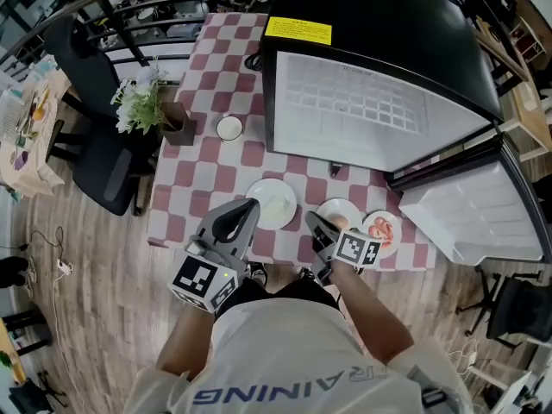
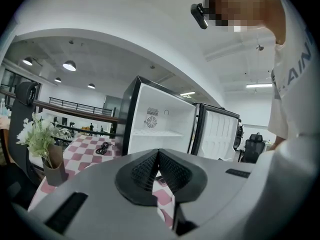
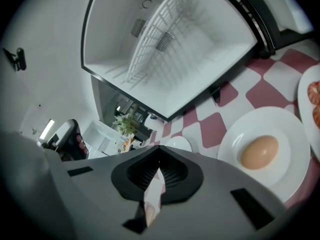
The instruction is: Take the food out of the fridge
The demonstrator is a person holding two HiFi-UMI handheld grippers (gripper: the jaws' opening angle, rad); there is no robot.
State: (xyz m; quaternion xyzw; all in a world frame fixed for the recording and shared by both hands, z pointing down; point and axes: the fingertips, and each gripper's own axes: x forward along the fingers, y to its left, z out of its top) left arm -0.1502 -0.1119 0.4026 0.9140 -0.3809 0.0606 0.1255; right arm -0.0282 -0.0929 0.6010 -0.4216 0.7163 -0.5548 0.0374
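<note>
Bench (image 1: 207,175) under a red-and-white check cloth, listed left to right.

- Black chair (image 1: 95,136), off the bench's left edge.
- White flowers (image 1: 138,100) in a brown pot (image 1: 177,128), upright at the left side of the bench.
- Small white bowl (image 1: 229,128), just right of the pot.
- Left hand-held gripper (image 1: 248,207): jaws closed tip to tip, nothing between them, only check cloth showing behind; it points toward the fridge. In the head view its tip lies against the left rim of the bare plate; contact cannot be told.
- Bare plate (image 1: 278,201), white, near the front edge of the bench.
- Right hand-held gripper (image 1: 312,221): jaws closed, holding nothing, tip just left of the egg plate.
- Egg plate (image 1: 349,207), white, carrying one brown egg (image 1: 336,222), right of the bare plate.
- Third plate (image 1: 379,241), close beside the egg plate, carrying red food (image 1: 385,228); its kind cannot be told.
- Fridge (image 1: 371,24), black, standing on the bench behind the plates, white interior with a wire shelf (image 1: 345,102); its door (image 1: 470,210) swung open at the right.
</note>
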